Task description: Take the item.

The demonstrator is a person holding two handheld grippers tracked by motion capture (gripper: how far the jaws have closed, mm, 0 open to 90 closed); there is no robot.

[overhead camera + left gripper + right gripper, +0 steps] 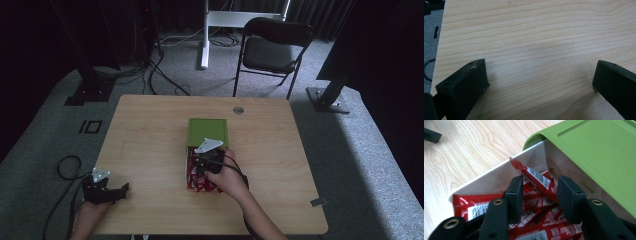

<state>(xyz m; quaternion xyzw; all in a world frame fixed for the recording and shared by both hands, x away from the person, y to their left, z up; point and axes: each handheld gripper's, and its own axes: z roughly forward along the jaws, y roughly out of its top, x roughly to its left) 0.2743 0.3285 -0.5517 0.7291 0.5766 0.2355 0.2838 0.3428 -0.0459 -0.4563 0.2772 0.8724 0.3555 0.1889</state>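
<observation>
Red packet (536, 178) propped between parted right tool (540, 192), white box (486, 180)

text: none legible | red sachets (534, 202): barcodes and white print, too blurred to read

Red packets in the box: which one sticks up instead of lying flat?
The red packet propped between the right gripper jaws, its sealed end leaning on the white box wall. The other packets lie flat beneath it.
</observation>
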